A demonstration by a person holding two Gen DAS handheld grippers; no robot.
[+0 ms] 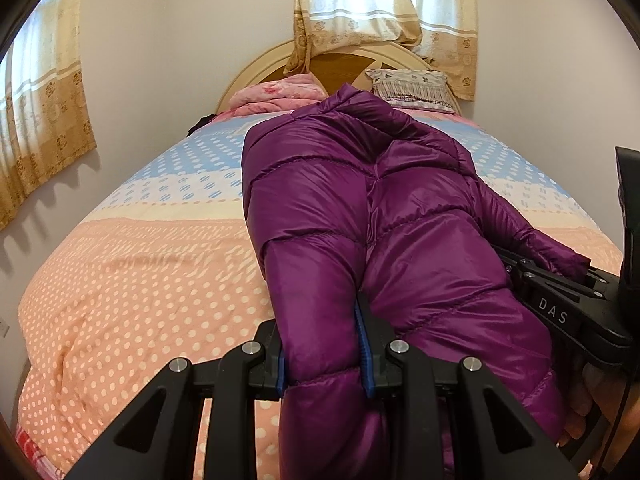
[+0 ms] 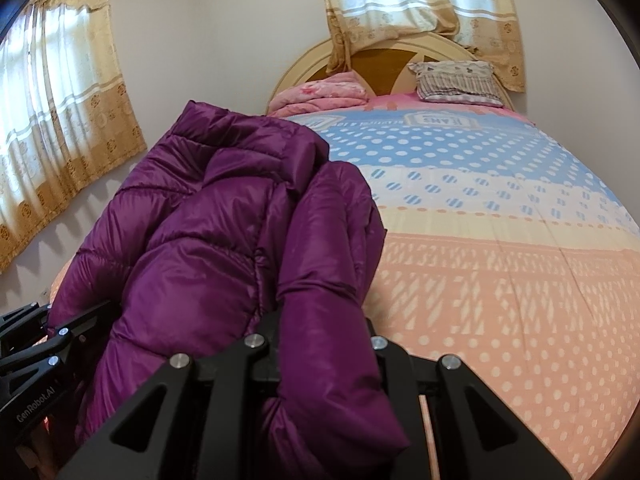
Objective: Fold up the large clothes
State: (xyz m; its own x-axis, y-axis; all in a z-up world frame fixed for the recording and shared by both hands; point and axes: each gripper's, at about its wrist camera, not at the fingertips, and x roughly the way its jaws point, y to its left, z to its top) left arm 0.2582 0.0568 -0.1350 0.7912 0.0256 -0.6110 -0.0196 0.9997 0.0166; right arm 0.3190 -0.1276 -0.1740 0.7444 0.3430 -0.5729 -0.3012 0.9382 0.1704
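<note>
A purple down jacket lies lengthwise on the bed, collar toward the headboard, its near hem lifted. The left gripper is pinched on one puffy hem panel and the right gripper is clamped on the hem edge beside it, so both are pressed onto fabric. This looks like the start of a lengthwise fold: the next move probably calls for carrying the hem toward the collar with both hands level, keeping the slippery quilting taut.
</note>
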